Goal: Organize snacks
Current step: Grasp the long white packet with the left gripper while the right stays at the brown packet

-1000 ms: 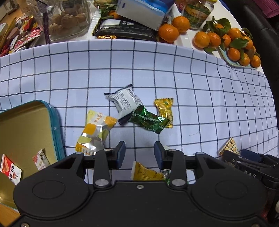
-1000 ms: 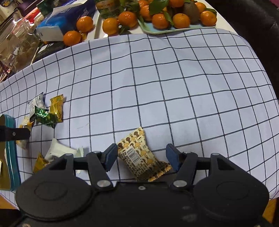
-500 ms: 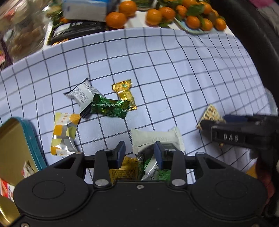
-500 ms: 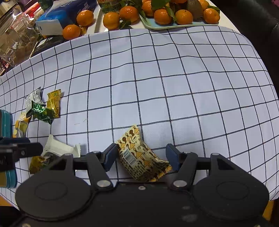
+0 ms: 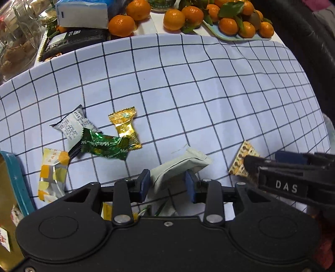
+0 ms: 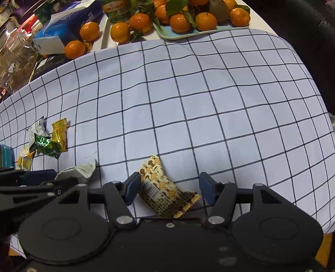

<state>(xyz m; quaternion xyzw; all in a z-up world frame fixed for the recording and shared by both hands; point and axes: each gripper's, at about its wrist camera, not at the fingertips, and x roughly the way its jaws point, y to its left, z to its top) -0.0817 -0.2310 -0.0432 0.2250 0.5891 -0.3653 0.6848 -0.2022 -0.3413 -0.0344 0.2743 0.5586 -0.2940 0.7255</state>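
Observation:
My left gripper (image 5: 167,183) is open, its jaws on either side of a white snack packet (image 5: 180,165) lying on the checked cloth. My right gripper (image 6: 169,188) is open around a brown-and-yellow patterned packet (image 6: 163,188), which also shows in the left wrist view (image 5: 240,159). A green candy (image 5: 104,145), a gold candy (image 5: 125,127), a white printed packet (image 5: 72,125) and a yellow-and-silver packet (image 5: 52,175) lie in a cluster to the left. A gold tin with a teal rim (image 5: 16,182) holds two small red-and-white packets.
Mandarins (image 6: 184,18) on a light blue tray (image 6: 209,31), loose mandarins (image 5: 122,25), a tissue pack (image 5: 83,12), a black packet (image 5: 75,41) and a glass jar (image 5: 18,37) line the table's far side. More wrappers lie under my left gripper.
My left gripper has moved right and forward over the white packet, with its jaws now on either side of it. My right gripper has stayed open around the patterned packet.

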